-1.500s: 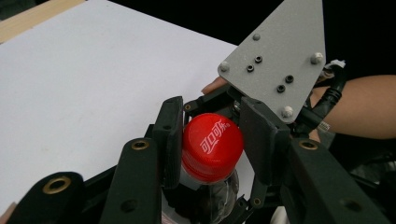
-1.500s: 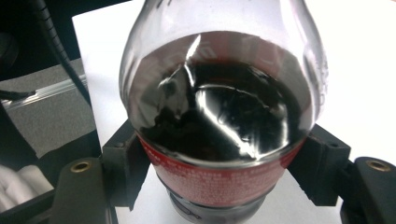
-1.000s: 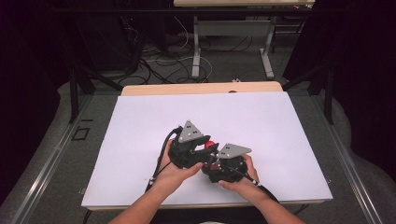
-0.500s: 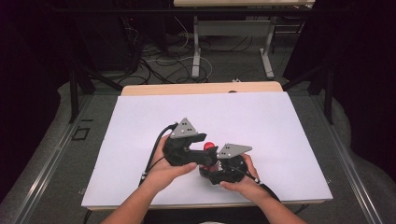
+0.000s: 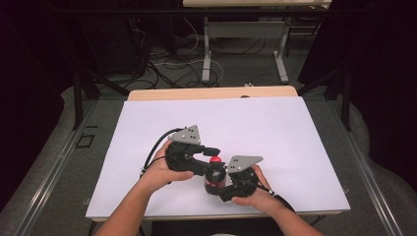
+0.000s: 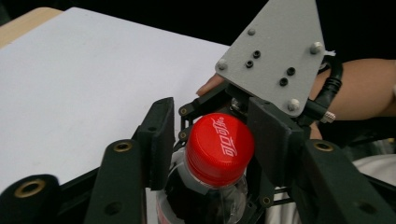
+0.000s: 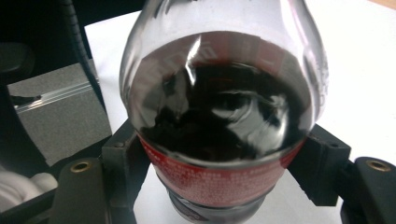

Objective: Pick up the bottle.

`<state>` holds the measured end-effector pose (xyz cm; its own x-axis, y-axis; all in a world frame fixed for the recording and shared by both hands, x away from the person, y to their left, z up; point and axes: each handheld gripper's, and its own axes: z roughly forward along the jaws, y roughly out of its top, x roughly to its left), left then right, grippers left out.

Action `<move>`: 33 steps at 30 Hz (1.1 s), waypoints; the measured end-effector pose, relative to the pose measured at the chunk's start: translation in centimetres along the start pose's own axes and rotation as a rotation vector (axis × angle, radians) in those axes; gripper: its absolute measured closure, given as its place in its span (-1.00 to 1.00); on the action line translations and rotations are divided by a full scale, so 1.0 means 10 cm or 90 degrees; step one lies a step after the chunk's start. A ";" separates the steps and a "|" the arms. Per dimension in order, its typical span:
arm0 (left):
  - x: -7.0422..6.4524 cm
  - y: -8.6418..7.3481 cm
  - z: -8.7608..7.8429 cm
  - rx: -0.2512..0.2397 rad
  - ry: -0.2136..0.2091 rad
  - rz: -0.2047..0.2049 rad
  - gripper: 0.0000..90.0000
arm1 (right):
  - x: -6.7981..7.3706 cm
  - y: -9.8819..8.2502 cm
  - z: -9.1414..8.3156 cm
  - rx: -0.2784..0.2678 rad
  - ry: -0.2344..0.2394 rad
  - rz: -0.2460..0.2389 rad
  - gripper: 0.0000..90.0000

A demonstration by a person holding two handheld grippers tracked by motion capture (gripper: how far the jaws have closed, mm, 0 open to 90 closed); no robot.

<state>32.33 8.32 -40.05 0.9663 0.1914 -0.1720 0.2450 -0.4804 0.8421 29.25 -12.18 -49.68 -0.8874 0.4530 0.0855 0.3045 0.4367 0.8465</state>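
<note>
A cola bottle (image 5: 214, 181) with dark drink and a red label stands near the front edge of the table, with a red cap (image 5: 215, 159) on top. My right gripper (image 5: 216, 187) is shut on the bottle's body (image 7: 219, 107), one jaw on each side of the label. My left gripper (image 5: 213, 164) reaches in from the left. Its jaws have just been closing, and its pads (image 6: 159, 135) now press on the red cap (image 6: 219, 147). The right gripper's grey plate (image 6: 275, 56) shows just behind the cap.
A white sheet (image 5: 246, 128) covers the table, with a strip of wood (image 5: 211, 93) at its far edge. Beyond it are table legs and loose cables (image 5: 167, 69) on the floor. A metal rail (image 5: 54, 167) runs along the left side.
My left gripper has shifted a little to the left while staying at the bottle's top, and the red cap shows more plainly. The right gripper and the bottle have kept still.
</note>
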 end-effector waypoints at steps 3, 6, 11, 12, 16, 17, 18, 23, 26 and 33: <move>-0.02 -0.02 0.00 -0.008 0.011 0.004 0.34 | 0.00 0.00 0.00 0.002 0.003 -0.004 -0.36; -0.06 -0.02 0.02 -0.009 0.047 -0.003 0.35 | 0.00 -0.01 0.01 0.000 -0.008 0.000 -0.36; -0.18 0.00 0.08 -0.027 0.148 -0.057 0.35 | -0.03 0.00 0.00 0.005 -0.038 0.021 -0.36; -0.21 0.01 0.10 -0.031 0.176 -0.069 0.36 | -0.03 -0.01 0.01 -0.012 -0.057 0.025 -0.36; -0.38 0.02 0.22 -0.051 0.284 -0.099 0.36 | -0.03 0.00 0.00 -0.004 -0.109 0.024 -0.36; -0.42 0.03 0.25 -0.052 0.306 -0.102 0.36 | -0.02 0.00 0.01 -0.009 -0.116 0.031 -0.36; -0.42 0.03 0.25 -0.052 0.306 -0.102 0.36 | -0.02 0.00 0.01 -0.009 -0.116 0.031 -0.36; -0.49 0.06 0.34 -0.046 0.340 -0.111 0.34 | -0.04 -0.02 0.01 0.000 -0.120 0.036 -0.36; -0.45 0.07 0.31 -0.040 0.327 -0.110 0.15 | -0.04 -0.02 0.00 0.003 -0.109 0.035 -0.36; -0.25 0.11 0.03 -0.021 0.181 -0.081 -0.10 | -0.04 0.00 -0.01 -0.003 -0.075 0.035 -0.36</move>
<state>30.21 7.11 -38.87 0.8663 0.4822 -0.1304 0.3546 -0.4097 0.8404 29.55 -12.44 -49.70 -0.8228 0.5641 0.0696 0.3494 0.4054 0.8447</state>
